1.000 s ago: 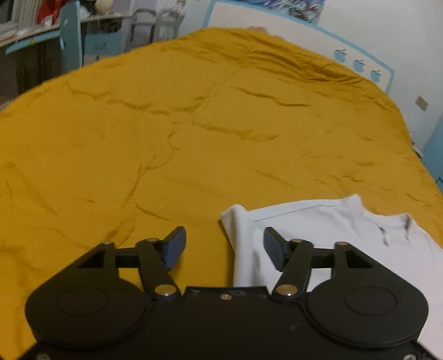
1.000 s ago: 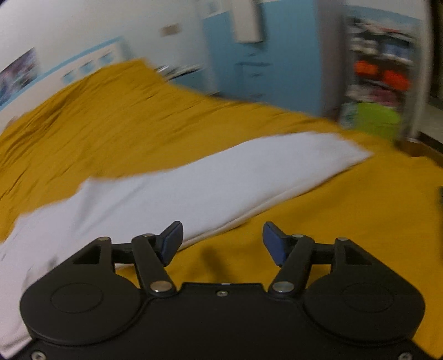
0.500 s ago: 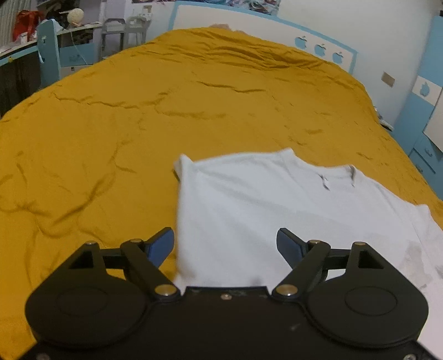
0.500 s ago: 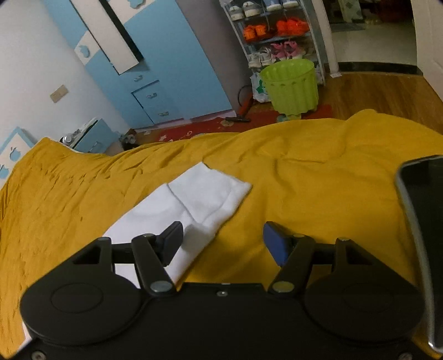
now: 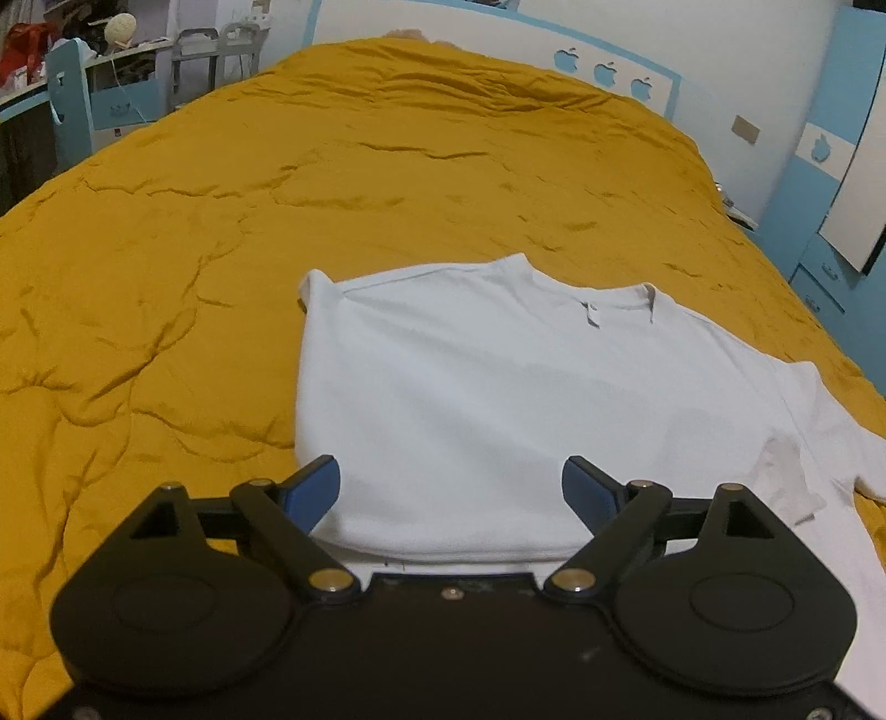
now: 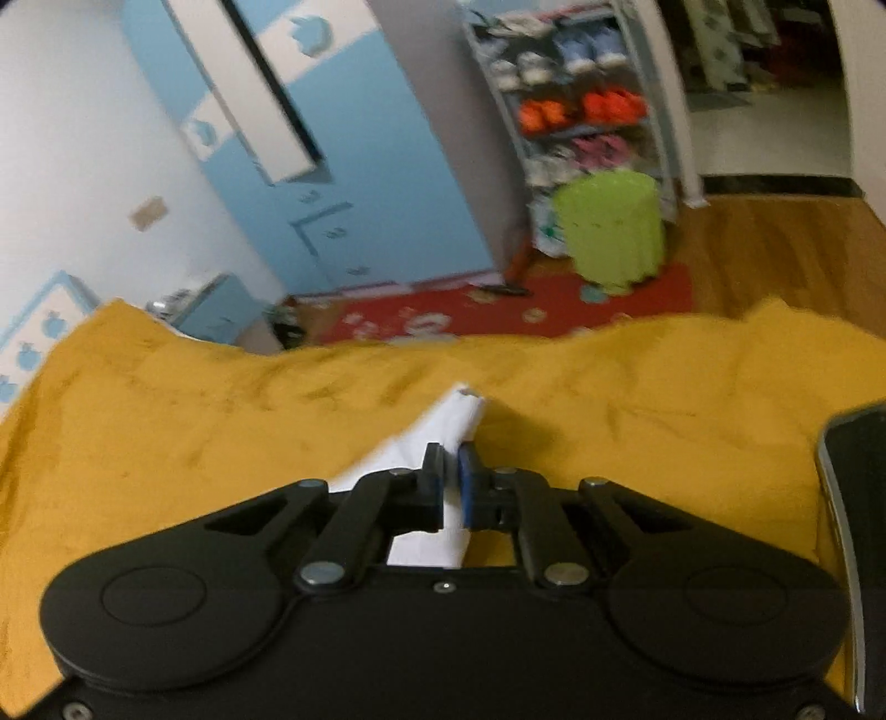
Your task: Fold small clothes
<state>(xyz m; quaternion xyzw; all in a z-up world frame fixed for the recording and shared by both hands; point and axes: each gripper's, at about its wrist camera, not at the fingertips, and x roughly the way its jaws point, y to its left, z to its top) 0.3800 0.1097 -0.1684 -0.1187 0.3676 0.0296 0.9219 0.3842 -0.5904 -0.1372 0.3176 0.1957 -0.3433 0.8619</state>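
A small white T-shirt (image 5: pixel 498 387) lies on the mustard-yellow bedspread (image 5: pixel 221 221), collar toward the far side, its left sleeve folded in and its right sleeve spread out at the right. My left gripper (image 5: pixel 451 487) is open and empty, hovering over the shirt's near hem. In the right wrist view my right gripper (image 6: pixel 449 487) is shut on the shirt's white sleeve (image 6: pixel 443 426), whose end sticks out past the fingertips above the bedspread (image 6: pixel 166 443).
A dark phone or tablet (image 6: pixel 853 526) lies at the right edge of the bed. Beyond the bed are a red rug, a green bin (image 6: pixel 609 227), a shoe rack and blue wardrobes. A white headboard (image 5: pixel 498 39) and a desk stand at the far end.
My right gripper has closed on the sleeve, which it was open over before. My left gripper has drawn back toward the hem and opened a little wider.
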